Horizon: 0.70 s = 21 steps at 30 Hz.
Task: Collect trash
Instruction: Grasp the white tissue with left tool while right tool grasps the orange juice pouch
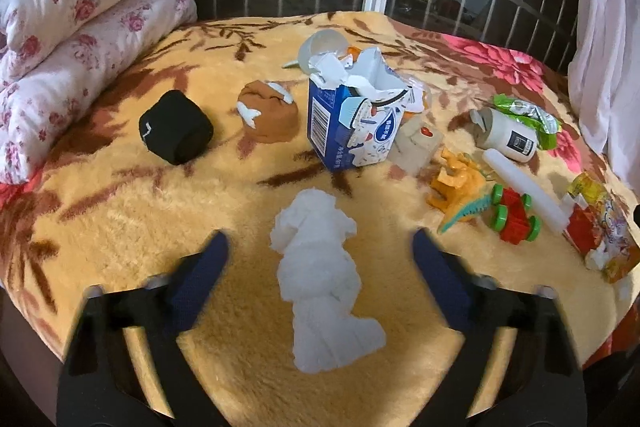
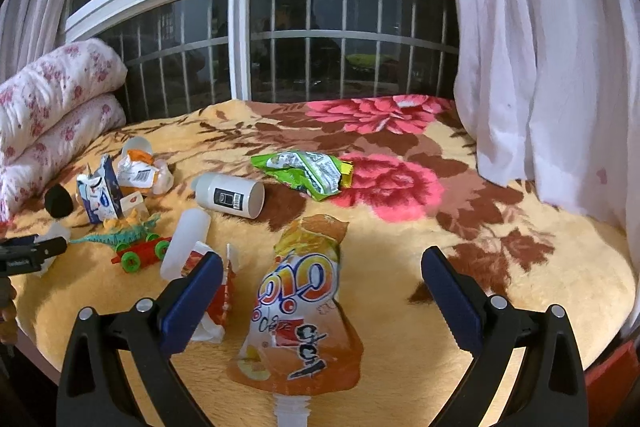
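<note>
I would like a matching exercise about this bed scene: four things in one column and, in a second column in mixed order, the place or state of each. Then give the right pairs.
Things
1. white tissue
2. orange drink pouch
3. blue milk carton
4. white bottle

Place or state
A. standing upright, top torn open
B. lying on its side near the green wrapper
C. crumpled, between the open fingers of the left gripper
D. flat, spout toward the camera, between the open fingers of the right gripper

Pairs: 1-C, 2-D, 3-A, 4-B
</note>
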Tool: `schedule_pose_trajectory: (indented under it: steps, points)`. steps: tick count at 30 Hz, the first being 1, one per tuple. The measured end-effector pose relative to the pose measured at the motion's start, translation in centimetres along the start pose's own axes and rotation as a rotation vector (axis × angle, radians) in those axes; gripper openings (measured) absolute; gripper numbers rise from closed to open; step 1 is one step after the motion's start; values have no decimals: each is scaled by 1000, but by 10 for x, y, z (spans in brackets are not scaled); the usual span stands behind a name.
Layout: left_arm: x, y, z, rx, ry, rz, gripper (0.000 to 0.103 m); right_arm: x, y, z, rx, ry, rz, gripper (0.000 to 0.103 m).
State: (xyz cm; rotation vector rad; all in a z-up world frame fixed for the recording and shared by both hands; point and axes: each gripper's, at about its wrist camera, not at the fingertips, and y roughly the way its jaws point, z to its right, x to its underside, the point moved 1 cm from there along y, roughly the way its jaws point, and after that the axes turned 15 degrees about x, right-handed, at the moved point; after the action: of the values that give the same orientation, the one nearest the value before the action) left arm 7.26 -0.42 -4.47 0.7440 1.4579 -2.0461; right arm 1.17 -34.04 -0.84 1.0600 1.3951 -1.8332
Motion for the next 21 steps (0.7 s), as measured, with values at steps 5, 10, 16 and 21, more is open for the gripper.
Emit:
schedule_pose_trajectory:
  steps: [5, 10, 16, 21]
  points:
    - [2, 19, -4, -35, 20, -40, 34, 2, 2, 10, 0, 39, -14, 98]
    - [9, 12, 5, -72, 106, 0, 30, 4, 2, 17, 16, 52, -10, 98]
    - [19, -14, 9, -89, 128, 49, 30, 6, 7, 29, 26, 69, -45, 98]
    - [37, -45, 16, -29, 99, 96, 30, -2, 13, 34, -76, 94, -145, 98]
